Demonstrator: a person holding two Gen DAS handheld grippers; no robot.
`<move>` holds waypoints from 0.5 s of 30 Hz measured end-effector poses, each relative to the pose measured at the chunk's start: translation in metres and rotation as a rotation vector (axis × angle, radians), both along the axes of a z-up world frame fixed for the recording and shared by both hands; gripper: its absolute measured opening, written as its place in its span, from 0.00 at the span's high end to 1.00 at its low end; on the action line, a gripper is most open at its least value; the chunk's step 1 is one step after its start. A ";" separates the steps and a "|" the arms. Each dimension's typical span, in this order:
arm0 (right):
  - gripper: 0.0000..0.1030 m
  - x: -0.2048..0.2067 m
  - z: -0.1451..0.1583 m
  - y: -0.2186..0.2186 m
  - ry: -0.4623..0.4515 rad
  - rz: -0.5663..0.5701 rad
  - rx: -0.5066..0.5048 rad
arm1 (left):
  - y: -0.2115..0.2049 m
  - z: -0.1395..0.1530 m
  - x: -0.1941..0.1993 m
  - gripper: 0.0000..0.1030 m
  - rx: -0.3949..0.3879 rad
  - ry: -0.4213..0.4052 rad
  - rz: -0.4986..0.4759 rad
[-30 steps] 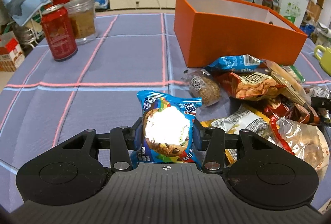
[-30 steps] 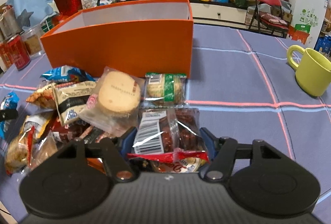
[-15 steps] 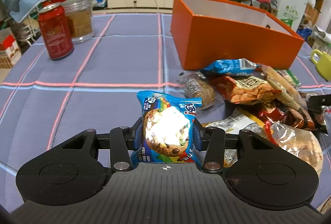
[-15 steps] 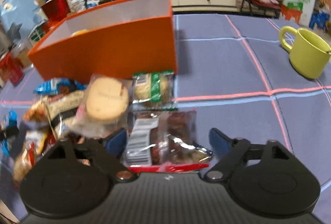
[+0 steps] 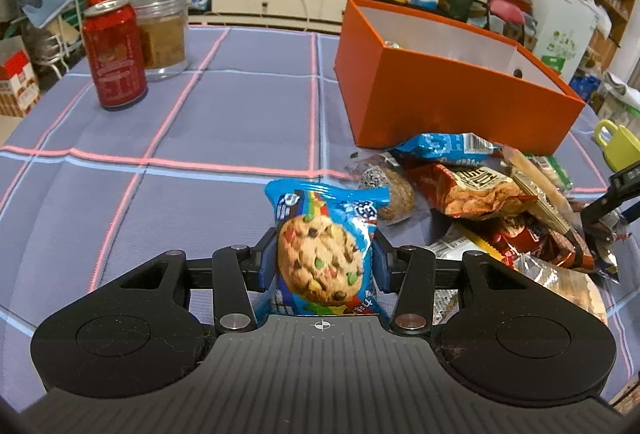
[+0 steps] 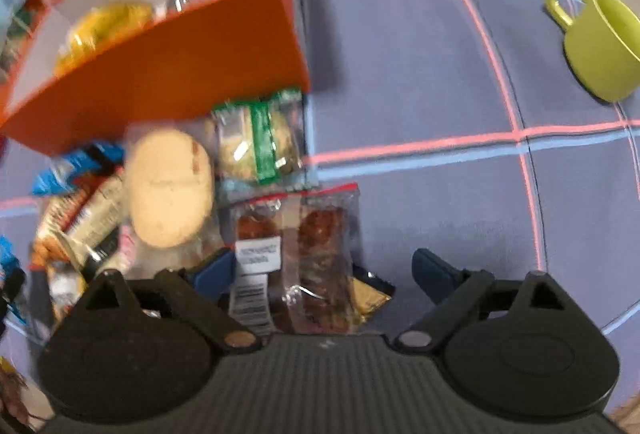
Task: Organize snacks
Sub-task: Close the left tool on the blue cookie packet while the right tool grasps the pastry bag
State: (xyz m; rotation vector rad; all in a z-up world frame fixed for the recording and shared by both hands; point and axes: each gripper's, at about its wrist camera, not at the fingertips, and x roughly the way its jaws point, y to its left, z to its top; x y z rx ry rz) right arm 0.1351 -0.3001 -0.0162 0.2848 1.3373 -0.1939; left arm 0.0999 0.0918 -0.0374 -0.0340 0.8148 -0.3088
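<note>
Our left tongs (image 5: 323,260) are clamped on the cookie packet (image 5: 324,254), held upright above the bench (image 5: 224,121), short of the orange box (image 5: 452,109). Our right tongs (image 6: 322,270) stand spread wide over the red-sealed packet (image 6: 304,254) lying by the snack pile (image 6: 132,193), gripping nothing. To box the cookie cleanly, we should lift it clear of the near wall, carry it over the opening, and let go low inside.

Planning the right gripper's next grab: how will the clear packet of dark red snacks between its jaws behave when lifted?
The clear packet looks like thin crinkly film, so it will probably flop and sag. Its glossy surface may slip. It seems light, and lies partly on a gold wrapper, which might drag along.
</note>
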 end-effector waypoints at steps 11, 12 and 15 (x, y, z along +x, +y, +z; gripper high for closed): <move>0.46 0.027 -0.008 0.024 0.090 0.205 -0.093 | 0.000 0.002 -0.002 0.90 -0.016 -0.002 -0.018; 0.46 0.027 -0.007 0.023 0.085 0.210 -0.090 | 0.000 0.002 -0.002 0.90 -0.018 -0.002 -0.020; 0.45 0.026 -0.007 0.021 0.085 0.202 -0.074 | 0.001 -0.002 -0.001 0.90 -0.016 0.018 -0.024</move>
